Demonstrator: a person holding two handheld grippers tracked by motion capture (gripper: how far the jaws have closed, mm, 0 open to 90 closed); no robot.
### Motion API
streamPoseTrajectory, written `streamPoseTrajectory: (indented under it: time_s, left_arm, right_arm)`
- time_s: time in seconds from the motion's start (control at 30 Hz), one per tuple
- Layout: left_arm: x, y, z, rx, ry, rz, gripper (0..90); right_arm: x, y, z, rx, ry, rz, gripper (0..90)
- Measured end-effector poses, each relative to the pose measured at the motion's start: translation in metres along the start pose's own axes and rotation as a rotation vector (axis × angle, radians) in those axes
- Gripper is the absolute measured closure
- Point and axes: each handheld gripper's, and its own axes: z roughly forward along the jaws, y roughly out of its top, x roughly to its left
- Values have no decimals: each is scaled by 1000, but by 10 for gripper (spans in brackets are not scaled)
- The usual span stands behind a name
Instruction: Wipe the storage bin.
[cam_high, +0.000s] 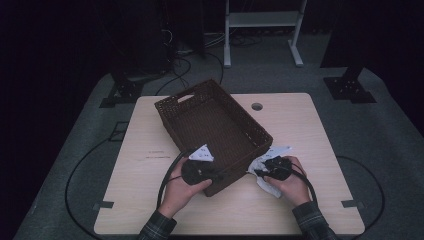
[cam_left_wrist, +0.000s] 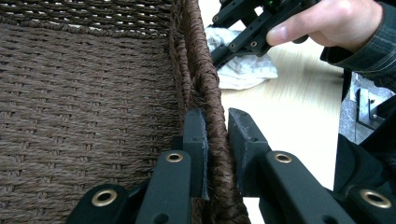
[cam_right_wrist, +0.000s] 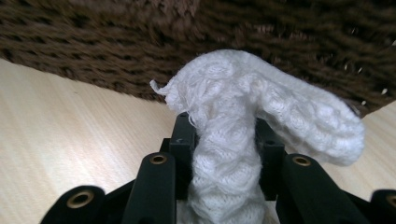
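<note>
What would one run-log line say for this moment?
left gripper: shut on basket rim | right gripper: shut on white cloth beside basket | table: both hands resting

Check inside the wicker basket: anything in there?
The basket shows a bare woven floor in the high view. Its near corner is covered by the left gripper, which clamps the rim. The white cloth lies outside, held by the right gripper.
</note>
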Motion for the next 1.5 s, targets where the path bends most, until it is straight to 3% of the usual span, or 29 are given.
streamPoseTrajectory:
  time_s: [1.17,1.5]
  left_arm:
    - [0,0,0,3,0,-2,770]
    - [0,0,0,4,0,-2,770]
  right_arm:
    - [16,26,-69,-239,2,-40,670]
    - [18,23,-53,-193,19,-41,671]
